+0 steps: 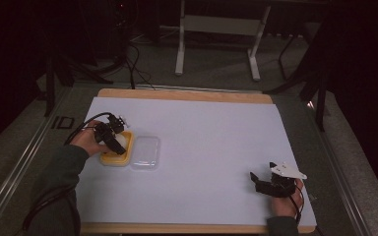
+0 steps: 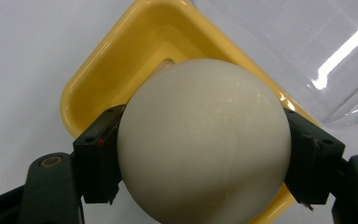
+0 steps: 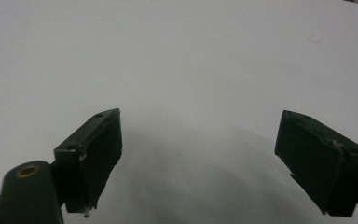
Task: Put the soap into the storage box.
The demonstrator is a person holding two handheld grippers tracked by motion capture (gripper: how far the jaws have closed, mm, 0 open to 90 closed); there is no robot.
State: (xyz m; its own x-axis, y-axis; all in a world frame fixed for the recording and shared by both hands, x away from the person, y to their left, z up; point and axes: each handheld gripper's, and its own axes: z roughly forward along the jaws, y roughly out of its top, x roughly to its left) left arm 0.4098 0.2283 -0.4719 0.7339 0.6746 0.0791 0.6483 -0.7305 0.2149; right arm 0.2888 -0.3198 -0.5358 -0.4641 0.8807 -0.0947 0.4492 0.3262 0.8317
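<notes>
While the left gripper (image 2: 200,154) clamps the white ball (image 2: 204,142) from both sides, the ball sits right over the yellow tray (image 2: 102,70), low in its well. Can't tell from the left gripper view whether the ball rests on the tray floor or hangs just above it. Grasp looks solid: pads flush against the ball on both sides.

The clear lid (image 1: 145,152) lies flat on the white mat (image 1: 202,142), touching the tray's right edge, so the tray is uncovered.

The right gripper (image 1: 265,183) is idle near the mat's near-right corner, well apart from the tray, jaws spread wide with nothing between them.

My read: roughly mid-task. If the ball is going in, what's left is release, retract, then likely the lid goes on. If it's coming out, the lift hasn't cleared the rim yet. The frames don't settle which. Either way the lid step is not yet done.
</notes>
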